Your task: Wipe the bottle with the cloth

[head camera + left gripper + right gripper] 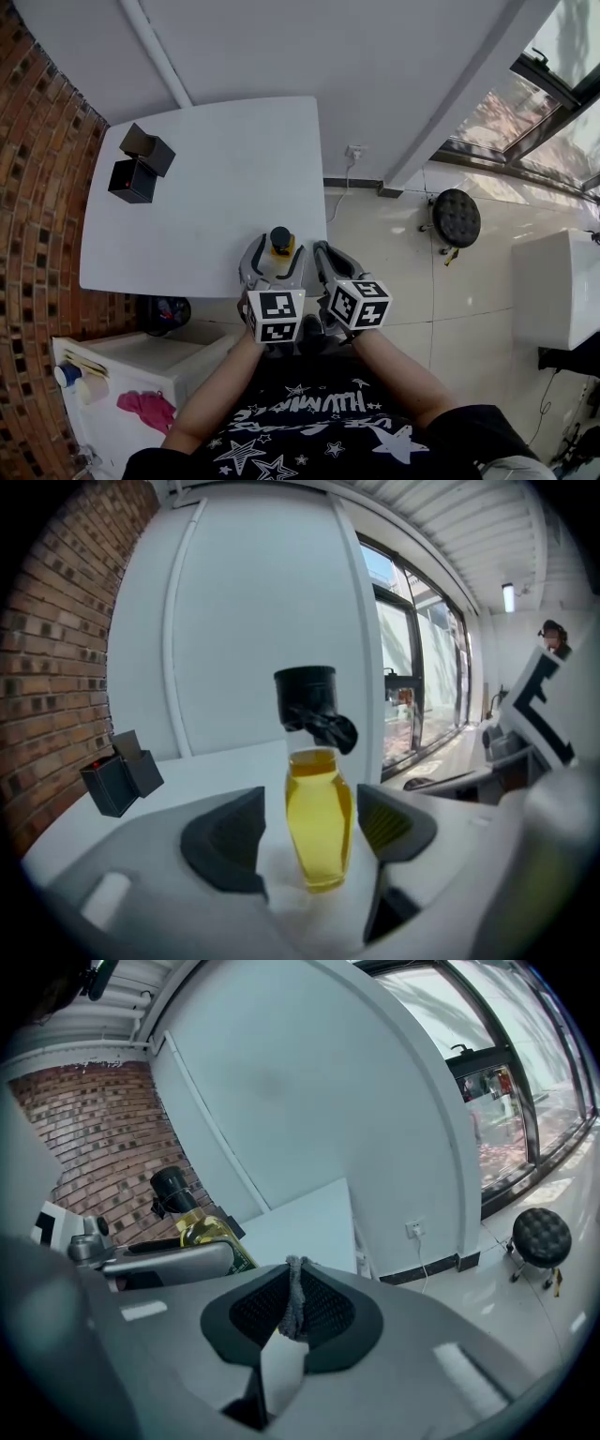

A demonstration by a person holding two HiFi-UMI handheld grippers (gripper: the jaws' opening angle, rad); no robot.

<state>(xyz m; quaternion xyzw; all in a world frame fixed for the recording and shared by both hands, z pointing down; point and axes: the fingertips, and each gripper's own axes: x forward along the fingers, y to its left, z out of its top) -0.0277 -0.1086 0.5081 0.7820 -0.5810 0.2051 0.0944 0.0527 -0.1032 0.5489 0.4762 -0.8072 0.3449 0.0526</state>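
A bottle (280,244) of yellow liquid with a black pump top stands upright at the near edge of the white table (206,187). My left gripper (276,259) is open around it. In the left gripper view the bottle (319,829) stands between the two dark pads (225,841) with a gap on each side. My right gripper (328,259) hovers just right of the bottle, off the table's corner. It is shut on a thin fold of grey cloth (296,1286), which shows between the right gripper's pads (333,1314). The bottle (211,1230) lies to that gripper's left.
Two black boxes (141,164) sit at the table's far left. A brick wall runs along the left side. A white cabinet (141,361) with a pink rag (145,408) stands below the table. A black stool (457,217) and a white unit (558,281) stand on the tiled floor to the right.
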